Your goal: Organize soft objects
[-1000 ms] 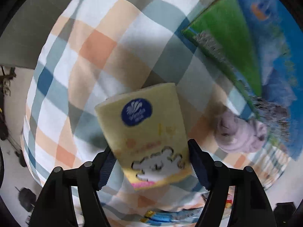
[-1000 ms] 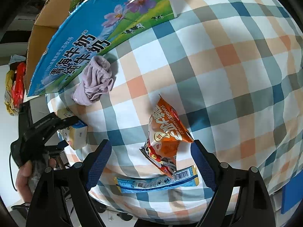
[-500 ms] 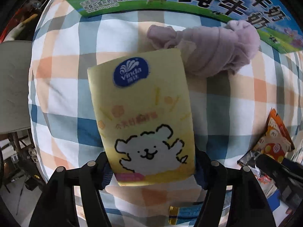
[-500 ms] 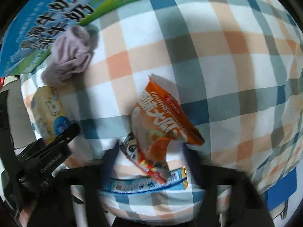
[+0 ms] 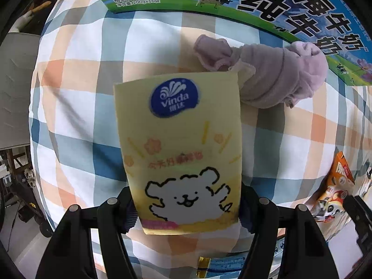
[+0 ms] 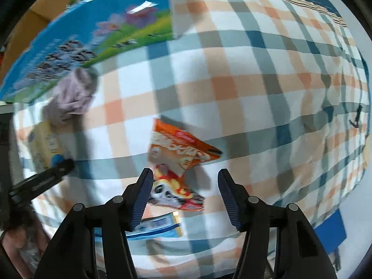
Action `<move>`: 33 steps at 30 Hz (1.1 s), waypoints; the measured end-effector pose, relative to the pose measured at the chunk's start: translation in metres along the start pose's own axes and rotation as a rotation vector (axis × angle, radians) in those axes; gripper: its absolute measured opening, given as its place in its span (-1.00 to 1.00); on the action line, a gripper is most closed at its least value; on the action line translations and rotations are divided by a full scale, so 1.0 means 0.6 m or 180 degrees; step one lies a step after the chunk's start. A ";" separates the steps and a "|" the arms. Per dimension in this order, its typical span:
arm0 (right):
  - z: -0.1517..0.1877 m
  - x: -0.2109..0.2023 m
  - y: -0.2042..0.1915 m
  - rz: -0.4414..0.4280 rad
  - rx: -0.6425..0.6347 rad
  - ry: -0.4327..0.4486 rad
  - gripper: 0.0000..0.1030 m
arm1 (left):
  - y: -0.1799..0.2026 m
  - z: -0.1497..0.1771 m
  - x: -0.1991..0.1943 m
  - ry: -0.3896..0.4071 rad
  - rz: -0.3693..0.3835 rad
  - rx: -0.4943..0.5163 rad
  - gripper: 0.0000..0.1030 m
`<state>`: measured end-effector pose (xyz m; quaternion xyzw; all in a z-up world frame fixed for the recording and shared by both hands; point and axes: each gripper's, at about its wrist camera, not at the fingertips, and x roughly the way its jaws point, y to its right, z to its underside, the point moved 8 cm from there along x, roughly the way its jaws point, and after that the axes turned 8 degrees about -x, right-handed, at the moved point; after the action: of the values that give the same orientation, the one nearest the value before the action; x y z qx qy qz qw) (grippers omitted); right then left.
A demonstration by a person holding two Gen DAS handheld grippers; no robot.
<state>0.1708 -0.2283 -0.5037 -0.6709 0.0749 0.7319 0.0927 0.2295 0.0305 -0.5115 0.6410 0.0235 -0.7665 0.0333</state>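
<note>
In the left wrist view, the left tongs (image 5: 186, 209) pinch the bottom of a yellow tissue pack (image 5: 180, 148) between both fingers, holding it up over the plaid cloth (image 5: 76, 97) that covers the table. The pack bears a blue Vinda logo near its top and a white cartoon dog near the fingers. Just behind its upper right corner lies a crumpled lilac garment (image 5: 274, 74), partly hidden by the pack, resting on the cloth against the foot of a blue and green milk carton box (image 5: 290, 7) that runs along the far edge. At the far right edge an orange snack bag (image 5: 334, 186) lies on the cloth. Below the pack, between the fingers, a blue-wrapped item (image 5: 223, 262) shows only in part.

In the right wrist view, which is blurred, the same pack shows at the left as a yellow shape in the other tongs, with the lilac garment just above it and the box behind. The right tongs (image 6: 186, 197) are spread wide and hold nothing; they hang over the lower end of the orange snack bag (image 6: 179, 162), which lies between the two fingers. A blue wrapper (image 6: 158, 226) lies just nearer than the bag. Farther right the cloth is rumpled and bare.
</note>
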 end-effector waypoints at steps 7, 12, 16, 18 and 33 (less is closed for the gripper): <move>0.006 0.077 -0.025 0.0038 -0.0093 -0.0308 -0.33 | 0.019 0.005 -0.002 0.0060 -0.0084 -0.0006 0.24; 0.015 0.054 -0.020 0.0013 -0.0181 -0.0168 -0.39 | 0.028 0.023 -0.021 0.0221 -0.0153 0.0076 0.19; 0.018 0.020 -0.020 -0.0078 -0.0299 -0.0084 -0.41 | 0.039 0.045 -0.035 0.0286 -0.0108 0.0147 0.19; 0.029 -0.002 -0.010 -0.0113 -0.0350 -0.0024 -0.42 | 0.044 0.053 -0.045 0.0327 -0.0076 0.0166 0.19; 0.002 -0.142 -0.056 -0.0465 -0.0564 0.0410 -0.44 | 0.090 0.086 -0.174 0.0777 0.0233 0.0315 0.19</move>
<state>0.1849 -0.1984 -0.4181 -0.7258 -0.0334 0.6823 0.0811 0.2016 -0.0251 -0.3996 0.7307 -0.0338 -0.6813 0.0265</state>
